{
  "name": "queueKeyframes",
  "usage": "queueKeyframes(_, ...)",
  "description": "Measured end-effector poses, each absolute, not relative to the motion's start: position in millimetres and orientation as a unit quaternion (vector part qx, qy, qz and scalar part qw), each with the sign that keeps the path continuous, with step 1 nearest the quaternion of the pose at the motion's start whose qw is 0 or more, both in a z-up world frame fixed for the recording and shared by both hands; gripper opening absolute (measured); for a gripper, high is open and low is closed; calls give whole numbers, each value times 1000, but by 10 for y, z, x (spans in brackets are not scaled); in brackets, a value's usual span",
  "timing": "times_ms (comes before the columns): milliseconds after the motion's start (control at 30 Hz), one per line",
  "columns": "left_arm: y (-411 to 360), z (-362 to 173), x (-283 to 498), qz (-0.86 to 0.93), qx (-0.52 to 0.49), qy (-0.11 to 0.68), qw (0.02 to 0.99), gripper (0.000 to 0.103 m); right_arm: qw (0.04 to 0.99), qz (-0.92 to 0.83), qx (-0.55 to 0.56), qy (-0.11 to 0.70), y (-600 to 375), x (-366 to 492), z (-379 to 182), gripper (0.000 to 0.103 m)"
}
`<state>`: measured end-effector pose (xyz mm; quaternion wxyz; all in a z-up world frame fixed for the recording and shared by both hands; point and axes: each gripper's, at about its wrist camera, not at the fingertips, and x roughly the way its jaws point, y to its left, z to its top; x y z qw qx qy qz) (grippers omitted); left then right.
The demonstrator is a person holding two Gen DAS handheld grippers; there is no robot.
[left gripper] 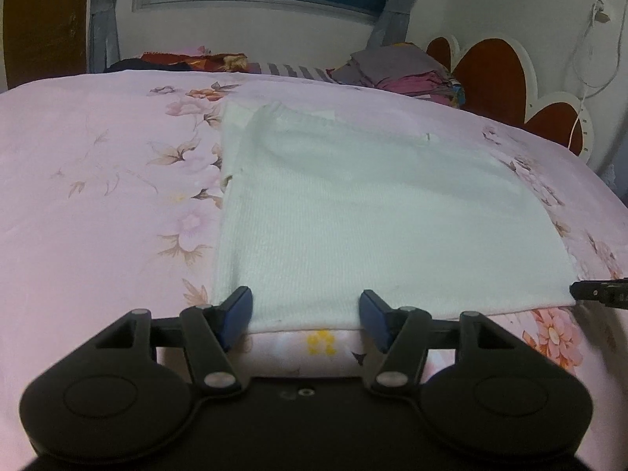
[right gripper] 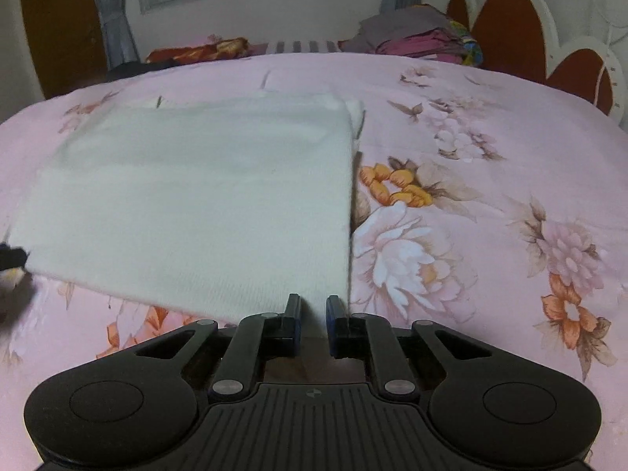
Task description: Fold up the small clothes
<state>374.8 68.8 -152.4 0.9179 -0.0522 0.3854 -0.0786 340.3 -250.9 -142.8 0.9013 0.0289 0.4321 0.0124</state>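
Observation:
A white ribbed garment (left gripper: 353,212) lies flat on the pink floral bedsheet (left gripper: 86,204), folded into a rectangle. My left gripper (left gripper: 306,310) is open, its blue-padded fingers straddling the garment's near edge at its left corner. In the right wrist view the same garment (right gripper: 196,204) fills the left half. My right gripper (right gripper: 313,308) sits at the garment's near right corner, jaws narrowed with white cloth between them. The tip of the right gripper also shows at the right edge of the left wrist view (left gripper: 600,292).
A stack of folded clothes (left gripper: 400,70) sits at the far end of the bed by the red and white headboard (left gripper: 498,74). More crumpled clothes (right gripper: 204,49) lie at the far left. A window and curtains are behind.

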Motion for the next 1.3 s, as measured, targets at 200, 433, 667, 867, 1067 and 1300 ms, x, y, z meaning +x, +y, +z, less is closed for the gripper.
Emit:
queueKeyframes(200,628,-1528,3754,-73,-38,390,917,60,898,15,39,439,-2595,3366,-1477,13)
queueKeyframes(433,587,-1522,3767,-65,-34,393,917,62,896,25,59,440,-2703,3325,-1484,13)
queueKeyframes(667,1083,-1507,3359,-66,-272,369,886,41,918,45,78,387,-2571,3186,-1167,0)
queueKeyframes(867,1266,-1862,3393,-32,-426,355,832,37,912,77,127,383,-2182,3581,-1027,0)
queueKeyframes(1067,1344,-2028,3589,-20,-491,325,808,23,908,99,130,386,-1834,3968,-963,0)
queueKeyframes(1300,1285,-2088,3747,18,-514,294,806,16,895,121,134,408,-1632,4347,-1134,0)
